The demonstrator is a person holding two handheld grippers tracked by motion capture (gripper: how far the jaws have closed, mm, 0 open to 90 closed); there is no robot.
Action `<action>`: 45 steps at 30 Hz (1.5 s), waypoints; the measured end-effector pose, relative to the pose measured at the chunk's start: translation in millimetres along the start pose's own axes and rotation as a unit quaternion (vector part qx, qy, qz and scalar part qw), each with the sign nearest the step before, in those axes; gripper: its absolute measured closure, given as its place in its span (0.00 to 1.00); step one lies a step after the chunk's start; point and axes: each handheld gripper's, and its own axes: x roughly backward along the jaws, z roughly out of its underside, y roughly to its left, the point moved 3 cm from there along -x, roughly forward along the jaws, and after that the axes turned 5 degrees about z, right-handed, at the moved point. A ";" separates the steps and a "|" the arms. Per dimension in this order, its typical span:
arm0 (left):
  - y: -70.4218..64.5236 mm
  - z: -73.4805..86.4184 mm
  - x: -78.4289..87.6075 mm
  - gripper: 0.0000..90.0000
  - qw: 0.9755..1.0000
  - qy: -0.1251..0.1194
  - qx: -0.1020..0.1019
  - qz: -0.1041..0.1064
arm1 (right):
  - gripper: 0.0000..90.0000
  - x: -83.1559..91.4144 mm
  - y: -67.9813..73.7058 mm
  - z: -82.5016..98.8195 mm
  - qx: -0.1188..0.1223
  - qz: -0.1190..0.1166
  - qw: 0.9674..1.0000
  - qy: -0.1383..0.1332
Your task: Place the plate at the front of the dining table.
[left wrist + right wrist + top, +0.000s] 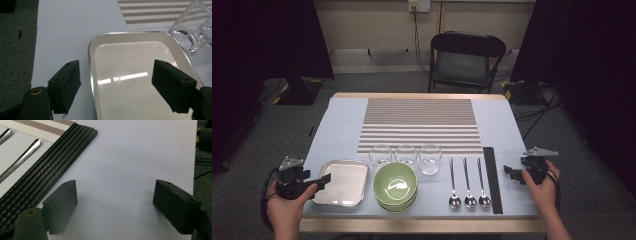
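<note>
Sitting between tray (pixel 340 182) and spoons (pixel 469 200): green bowls (pixel 395 185), three glasses (pixel 405 155). Hovering wide, gripping nothing: left tongs (pixel 116 86) straddling tray's edge, right tongs (pixel 115 206) beside black strip (pixel 47 170).

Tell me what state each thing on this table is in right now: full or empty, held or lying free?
Left tool: open, holding nothing, its jaws straddling the tray's near edge.
Right tool: open, holding nothing, over bare table.
Tray: empty, flat.
Green bowls: stacked, top one empty.
Three glasses: upright, empty, in a row.
Three spoons: lying side by side, untouched.
Black strips: lying flat together.
Striped mat: spread flat, bare.
Chair: unoccupied.
</note>
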 end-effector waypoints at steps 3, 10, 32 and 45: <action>-0.4 -0.9 0.3 0.26 1.000 -0.006 -0.011 -0.007 | 0.21 0.0 0.0 0.0 0.000 0.001 1.000 0.000; 0.4 -2.6 -0.6 0.30 1.000 -0.018 -0.015 -0.004 | 0.20 -0.1 -0.4 0.0 0.000 0.000 1.000 0.000; 3.3 -2.7 -0.5 0.54 1.000 -0.024 -0.006 0.019 | 0.20 -0.4 -0.9 -0.1 -0.001 -0.003 1.000 0.001; 7.3 -3.5 -2.8 0.69 0.999 -0.024 0.026 0.020 | 0.20 -0.5 -1.0 -0.1 -0.002 -0.002 1.000 0.002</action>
